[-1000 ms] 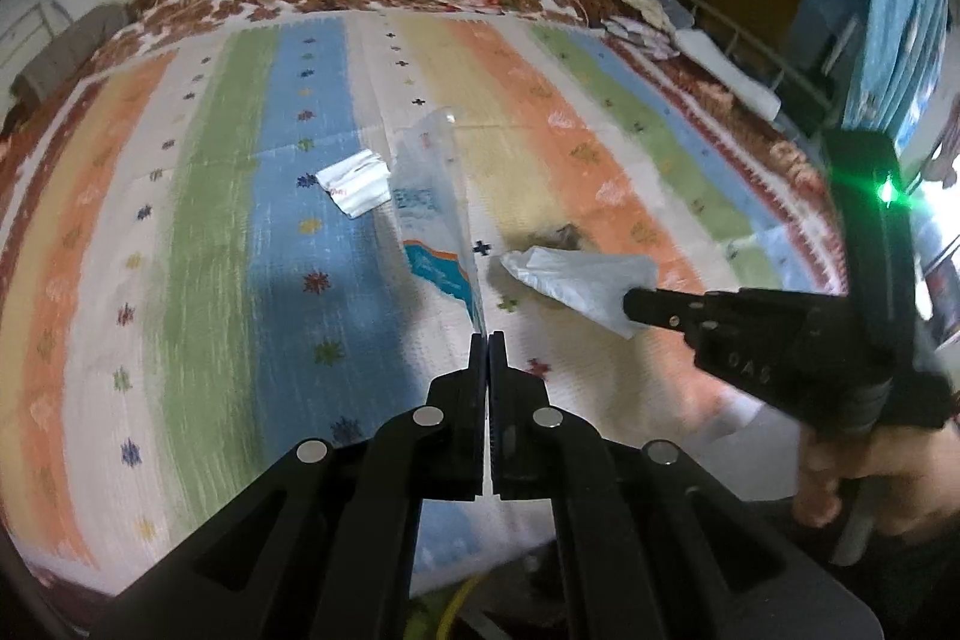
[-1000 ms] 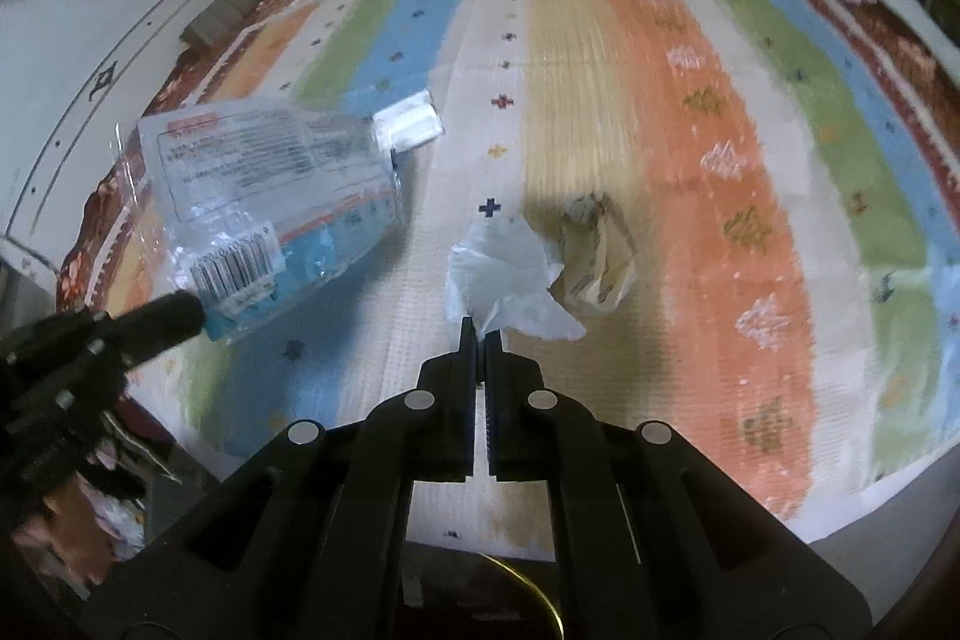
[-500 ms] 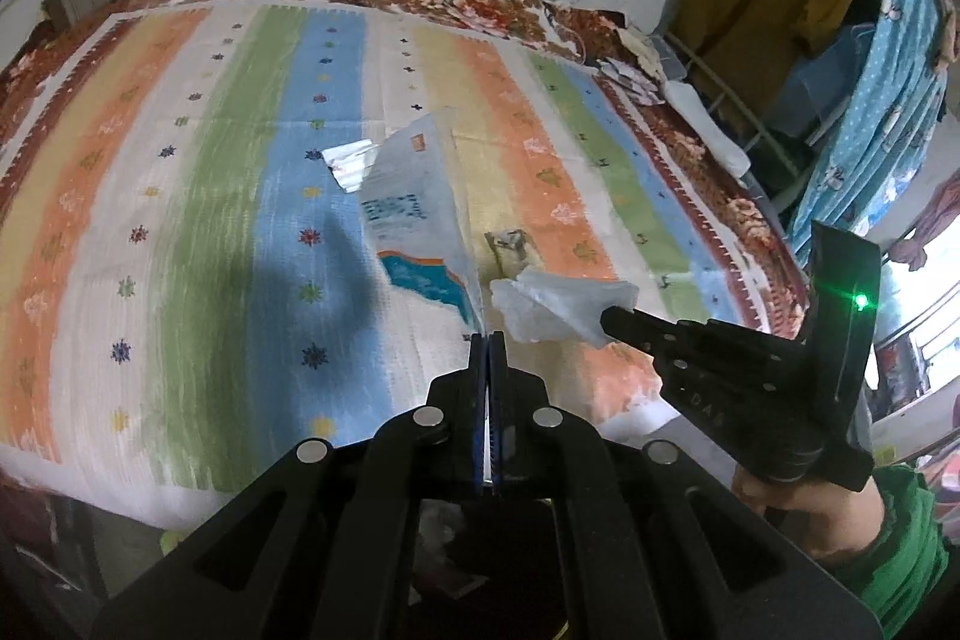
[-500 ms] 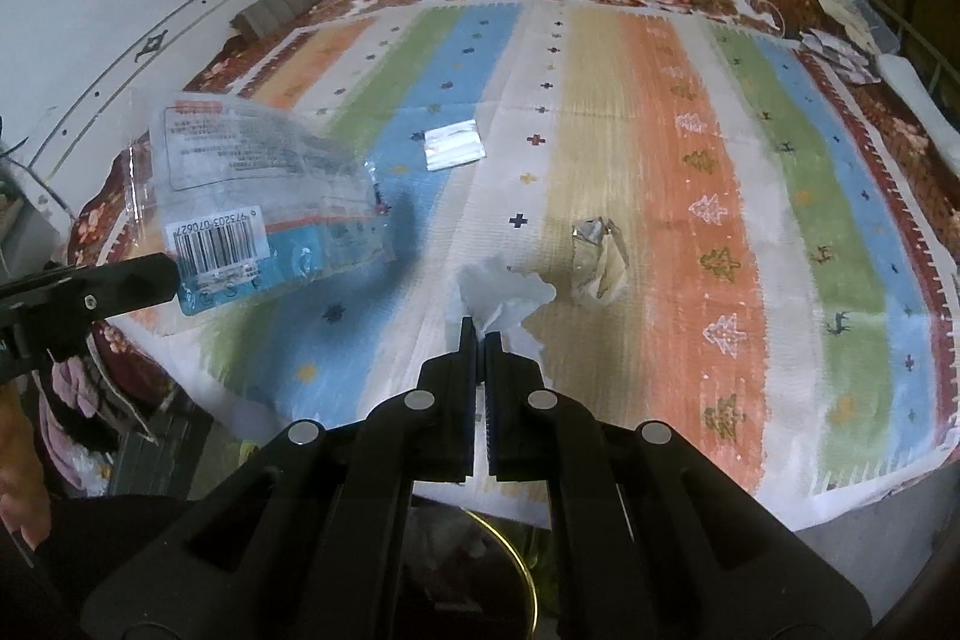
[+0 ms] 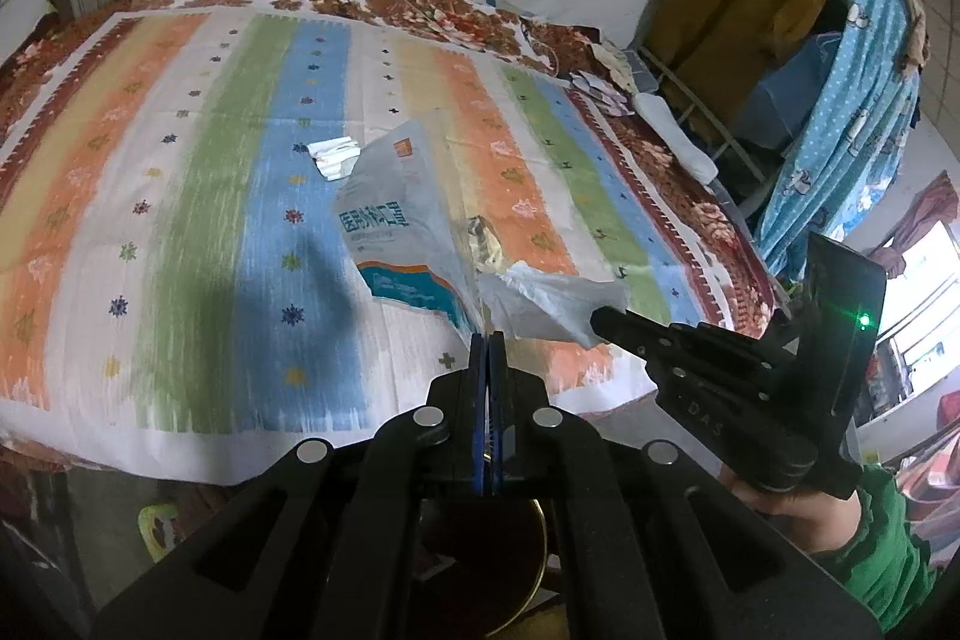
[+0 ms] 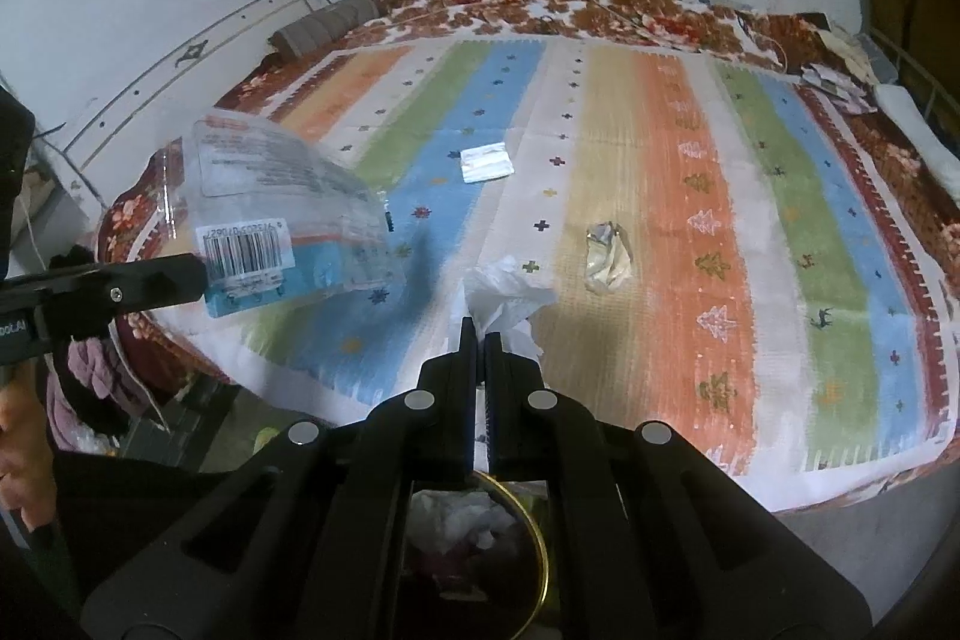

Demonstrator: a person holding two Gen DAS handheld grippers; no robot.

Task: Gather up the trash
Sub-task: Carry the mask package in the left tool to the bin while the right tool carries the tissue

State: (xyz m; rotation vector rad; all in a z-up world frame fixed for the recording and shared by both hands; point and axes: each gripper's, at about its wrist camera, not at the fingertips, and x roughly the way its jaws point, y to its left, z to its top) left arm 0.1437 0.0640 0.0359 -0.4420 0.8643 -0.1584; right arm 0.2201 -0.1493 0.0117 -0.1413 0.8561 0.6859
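My left gripper (image 5: 487, 337) is shut on a clear plastic bag with blue print (image 5: 396, 220), held in the air off the bed's near edge; the bag also shows in the right wrist view (image 6: 282, 220). My right gripper (image 6: 479, 325) is shut on a crumpled white tissue (image 6: 507, 289), seen too in the left wrist view (image 5: 549, 304). A crumpled wrapper (image 6: 607, 256) and a flat white packet (image 6: 486, 162) lie on the striped bedspread (image 6: 690, 196). A bin with a gold rim (image 6: 543, 538) holding white trash sits below both grippers.
A rolled grey cloth (image 6: 324, 25) lies at the bed's far left corner. Clothes hang on a rack (image 5: 780, 40) right of the bed. A white wall runs behind the bed. Pink cloth and clutter (image 6: 90, 382) lie on the floor left.
Both grippers have pulled back and up from the bedspread past its near edge, each still holding its piece. The gold-rimmed bin has come into view beneath them.
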